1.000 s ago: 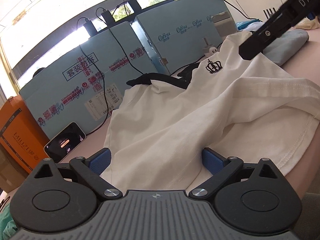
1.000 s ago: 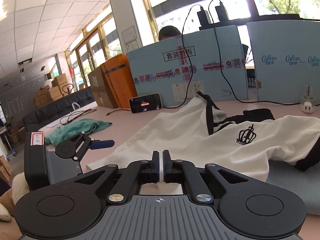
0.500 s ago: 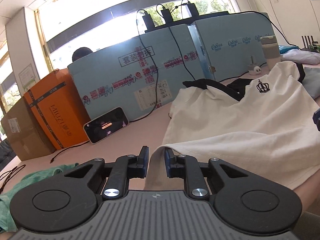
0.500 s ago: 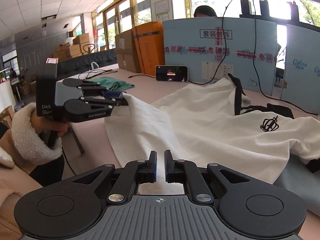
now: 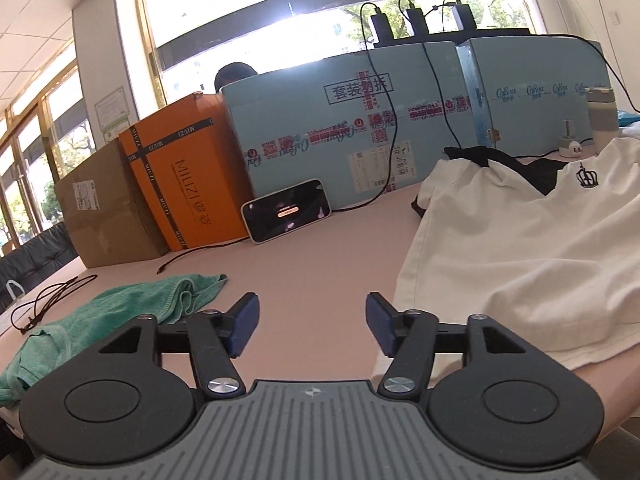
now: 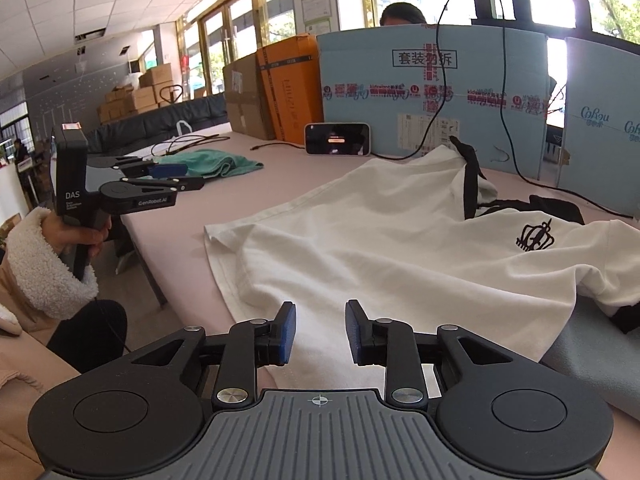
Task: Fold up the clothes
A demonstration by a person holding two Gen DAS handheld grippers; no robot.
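Note:
A white T-shirt (image 6: 400,248) with black trim and a black crown print lies rumpled on the pink table (image 6: 280,176); in the left wrist view the T-shirt (image 5: 520,240) fills the right side. My left gripper (image 5: 312,320) hovers over bare table just left of the shirt's edge, its jaws opening with nothing between them. The left gripper (image 6: 160,178) also shows far left in the right wrist view, held by a hand. My right gripper (image 6: 320,330) is over the shirt's near hem, jaws opening, pads apart above the cloth.
A green garment (image 5: 112,320) lies crumpled at the left. A phone (image 5: 286,210) leans on blue boxes (image 5: 340,132) along the table's far side, with orange and brown boxes (image 5: 180,184), cables, a plug and a tumbler (image 5: 602,116). A grey-blue cloth (image 6: 592,356) lies under the shirt's right side.
My left gripper shut on the shirt's edge, pulled it left, then let go and opened over bare table. My right gripper, shut on the hem before, has opened.

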